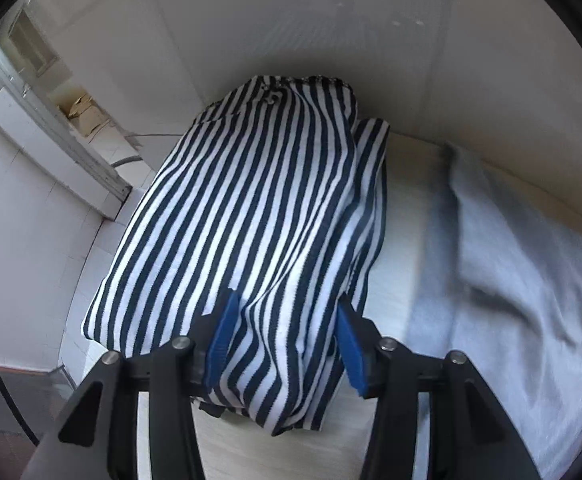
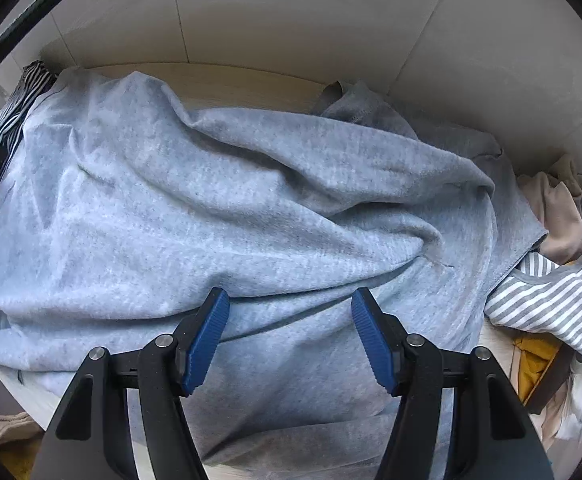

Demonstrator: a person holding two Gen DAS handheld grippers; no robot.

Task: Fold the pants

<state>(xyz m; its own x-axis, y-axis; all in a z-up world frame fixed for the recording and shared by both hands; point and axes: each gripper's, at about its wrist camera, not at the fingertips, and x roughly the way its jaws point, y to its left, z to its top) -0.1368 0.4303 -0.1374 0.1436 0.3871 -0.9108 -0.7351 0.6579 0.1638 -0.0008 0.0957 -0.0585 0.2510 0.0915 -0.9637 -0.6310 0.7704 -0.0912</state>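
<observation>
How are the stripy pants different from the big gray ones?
The striped pants have dark blue and white stripes; the gray pants are plain light gray. The striped pants lie folded into a neat bundle; the gray pants are spread out and rumpled. The left gripper has striped cloth between its fingers. Both are soft clothes on the same table.

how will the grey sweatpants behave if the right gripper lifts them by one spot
The grey sweatpants lie in deep soft wrinkles, so they will probably sag and drape rather than hold shape. The fabric looks thick and fleecy, likely fairly heavy for cloth and not slippery. The right gripper hovers open above them; a single pinch would probably leave the rest trailing on the table.
</observation>
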